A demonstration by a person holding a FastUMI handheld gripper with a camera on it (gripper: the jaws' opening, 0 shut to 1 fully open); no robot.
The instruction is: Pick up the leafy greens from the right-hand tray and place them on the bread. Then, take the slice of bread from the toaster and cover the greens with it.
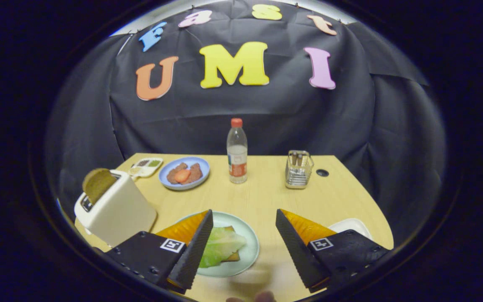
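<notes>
Leafy greens (221,245) lie on the bread (232,254) in the pale green plate (247,235), just by your left finger. Your gripper (243,247) has its jaws wide apart, clamped on nothing. Another slice (98,183) stands in the toaster (118,214); the white tray (352,225) sits right.

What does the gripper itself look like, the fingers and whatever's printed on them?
The gripper has two wedge-shaped fingers with black ribbed inner pads and orange outer faces. Each sits on a black block with screw holes and a square black-and-white marker tag. No cables visible.
</notes>
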